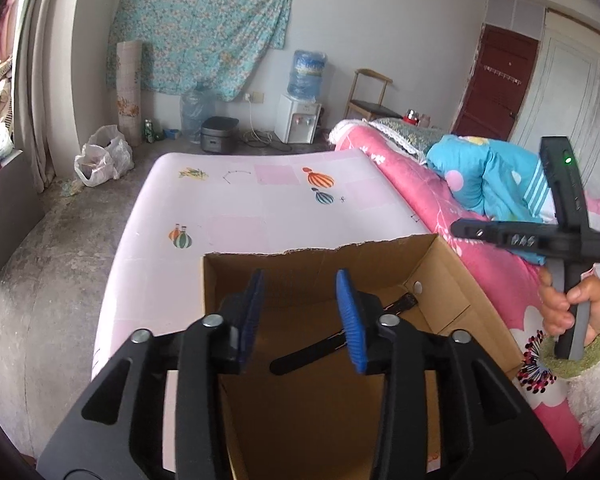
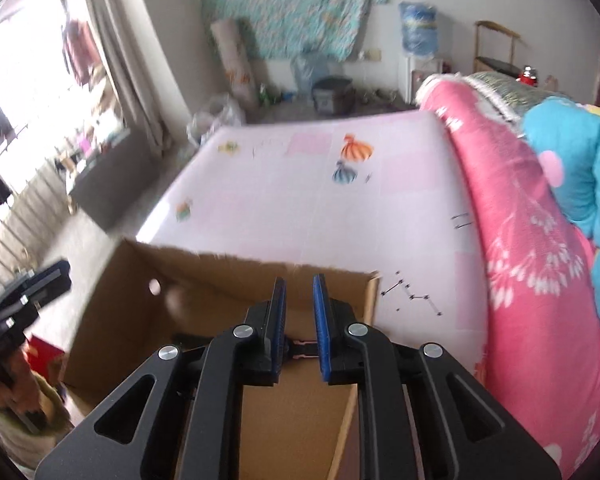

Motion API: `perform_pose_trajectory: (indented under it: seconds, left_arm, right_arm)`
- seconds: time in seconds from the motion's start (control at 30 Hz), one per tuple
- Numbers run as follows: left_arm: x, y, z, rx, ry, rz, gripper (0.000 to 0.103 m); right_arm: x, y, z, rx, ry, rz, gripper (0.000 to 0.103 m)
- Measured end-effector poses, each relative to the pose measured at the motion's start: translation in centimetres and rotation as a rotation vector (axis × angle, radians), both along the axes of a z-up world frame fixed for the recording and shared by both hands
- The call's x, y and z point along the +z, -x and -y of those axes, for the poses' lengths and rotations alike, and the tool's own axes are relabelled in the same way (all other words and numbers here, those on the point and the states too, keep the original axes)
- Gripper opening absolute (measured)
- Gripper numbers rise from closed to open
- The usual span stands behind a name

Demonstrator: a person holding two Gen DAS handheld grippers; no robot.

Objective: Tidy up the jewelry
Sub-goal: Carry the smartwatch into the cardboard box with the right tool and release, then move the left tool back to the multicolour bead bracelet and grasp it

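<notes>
An open cardboard box (image 1: pixel 452 280) stands on the pink mat-covered table (image 1: pixel 260 208). A black watch strap (image 1: pixel 308 356) lies on the box floor. My left gripper (image 1: pixel 300 280) hovers over the box with its blue pads well apart and nothing between them. To its right, a hand holds my right gripper (image 1: pixel 460 228) above the box's right wall. In the right wrist view, the right gripper (image 2: pixel 300 282) hangs over the box (image 2: pixel 220 280) with a narrow gap between its pads. The watch (image 2: pixel 300 350) lies below it, untouched. The left gripper (image 2: pixel 56 276) shows blurred at the left.
A bed with a pink floral cover (image 1: pixel 440 200) and a blue quilt (image 1: pixel 492 176) runs along the table's right side. Small dark marks (image 2: pixel 412 296) sit on the mat by the box's right corner; print or items, I cannot tell. Bare floor (image 1: pixel 60 240) lies to the left.
</notes>
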State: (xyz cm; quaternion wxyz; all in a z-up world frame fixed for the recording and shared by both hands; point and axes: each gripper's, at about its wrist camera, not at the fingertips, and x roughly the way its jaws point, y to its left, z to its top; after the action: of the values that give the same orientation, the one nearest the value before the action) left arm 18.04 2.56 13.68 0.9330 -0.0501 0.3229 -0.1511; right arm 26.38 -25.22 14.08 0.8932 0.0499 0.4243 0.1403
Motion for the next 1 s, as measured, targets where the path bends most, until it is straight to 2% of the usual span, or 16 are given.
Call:
perform_pose_trajectory:
  seconds: [0.1,0.23,0.37,0.47,0.6,0.77,1.0]
  left_arm:
    - [0.8,2.0,-0.8,0.020,0.001,0.034,0.055]
    - [1.2,5.1,-2.5,0.060,-0.008,0.061,0.071]
    - [0.7,8.0,-4.1,0.111,-0.038,0.056,0.080]
    - [-0.6,10.1,-5.2,0.153,-0.076,0.024,0.084]
    - [-3.7,12.7,-6.1,0.201,-0.121,-0.063,0.084]
    - [-7.5,14.9,-6.8,0.241,-0.108,-0.179,0.084]
    - [-10.8,16.8,-6.4,0.237,-0.126,-0.261,0.084]
  right_arm:
    - [2.5,2.6,2.1,-0.052,-0.060,0.071,0.035]
    - [3.9,7.4,3.8,-0.108,-0.125,0.143,0.047]
    - [2.9,12.7,4.0,-0.133,-0.166,0.162,0.058]
    - [0.9,16.4,3.5,-0.158,-0.141,0.166,0.064]
    - [-2.8,20.3,2.3,-0.179,-0.110,0.105,0.068]
    - [-7.0,23.0,0.1,-0.157,-0.106,-0.012,0.068]
    - [-9.9,24.3,-4.2,-0.070,-0.138,-0.106,0.068]
